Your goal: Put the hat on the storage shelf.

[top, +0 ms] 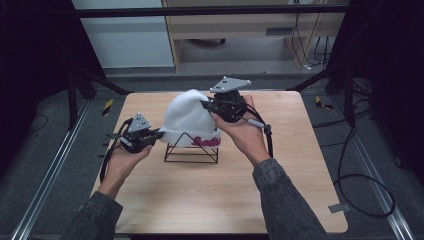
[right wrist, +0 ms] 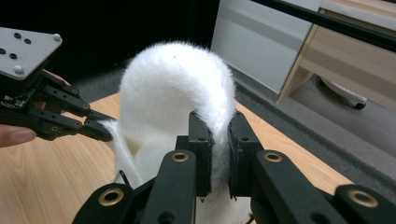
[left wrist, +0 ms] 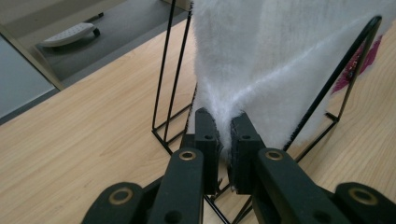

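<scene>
Over a wire stand (top: 191, 150), fluffy white beanie (top: 187, 117), pink lettering on cuff

The stand (top: 191, 150) sits on the table (top: 215, 195), a little behind its centre. The hat (top: 187, 117) lies over the stand. The left gripper (top: 159, 134) is at 9 o'clock of the hat, at its lower edge. The right gripper (top: 205, 105) is at 2 o'clock, at the hat's top. Behind the table, at 12 o'clock, stands a cabinet (top: 250, 30).
</scene>
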`<state>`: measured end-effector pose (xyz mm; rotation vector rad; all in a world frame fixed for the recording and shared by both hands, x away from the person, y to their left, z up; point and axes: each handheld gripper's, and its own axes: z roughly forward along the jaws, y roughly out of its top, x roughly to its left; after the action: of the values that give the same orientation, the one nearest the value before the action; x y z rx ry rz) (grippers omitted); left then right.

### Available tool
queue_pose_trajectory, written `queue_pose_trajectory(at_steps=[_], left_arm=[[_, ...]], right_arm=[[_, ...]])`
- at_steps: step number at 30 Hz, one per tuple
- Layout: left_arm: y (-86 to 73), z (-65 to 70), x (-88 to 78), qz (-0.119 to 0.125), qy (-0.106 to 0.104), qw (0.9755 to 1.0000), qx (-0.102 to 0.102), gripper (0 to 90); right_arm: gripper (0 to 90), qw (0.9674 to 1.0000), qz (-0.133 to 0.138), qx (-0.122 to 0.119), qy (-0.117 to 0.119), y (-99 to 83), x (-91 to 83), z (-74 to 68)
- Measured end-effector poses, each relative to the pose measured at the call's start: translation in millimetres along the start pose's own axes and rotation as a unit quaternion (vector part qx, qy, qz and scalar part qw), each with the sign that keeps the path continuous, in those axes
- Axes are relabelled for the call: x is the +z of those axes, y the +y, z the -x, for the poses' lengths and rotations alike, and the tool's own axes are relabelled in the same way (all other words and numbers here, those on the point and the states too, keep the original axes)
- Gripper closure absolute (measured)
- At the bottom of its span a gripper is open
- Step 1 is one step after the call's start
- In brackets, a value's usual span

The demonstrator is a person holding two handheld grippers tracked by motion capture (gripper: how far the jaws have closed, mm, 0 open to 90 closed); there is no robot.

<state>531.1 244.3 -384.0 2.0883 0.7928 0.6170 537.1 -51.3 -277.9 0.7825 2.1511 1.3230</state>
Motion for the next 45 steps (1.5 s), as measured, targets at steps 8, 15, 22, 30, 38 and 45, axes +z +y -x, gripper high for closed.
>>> queue_pose_trajectory(at_steps=[8, 15, 22, 30, 38, 45], left_arm=[[-15.0, -3.8, 5.8, -0.011, -0.002, 0.9998, -0.014, 83.9], [-22.3, -5.8, 8.6, -0.022, -0.001, 0.9996, -0.016, 83.8], [-24.6, -3.5, 12.3, -0.036, -0.002, 0.9993, -0.005, 83.7], [-28.9, -3.4, 12.9, -0.032, -0.004, 0.9994, -0.014, 83.7], [-35.6, -4.0, 15.5, -0.038, -0.004, 0.9991, -0.020, 83.7], [-39.3, -3.7, 17.5, -0.040, -0.010, 0.9989, -0.024, 83.8]], right_arm=[[82.3, 0.9999, -0.015, -0.006, 0.006, -6.3, 6.6, -5.0], [81.8, 0.9992, -0.036, -0.014, 0.011, -6.0, 17.8, -10.3], [81.9, 0.9986, -0.049, -0.011, 0.016, -10.8, 22.0, -12.0], [81.8, 0.9984, -0.051, -0.014, 0.020, -10.8, 20.7, -14.4], [81.3, 0.9979, -0.060, -0.007, 0.023, -18.2, 23.8, -14.6], [80.8, 0.9977, -0.062, -0.004, 0.027, -21.8, 24.5, -15.2]])
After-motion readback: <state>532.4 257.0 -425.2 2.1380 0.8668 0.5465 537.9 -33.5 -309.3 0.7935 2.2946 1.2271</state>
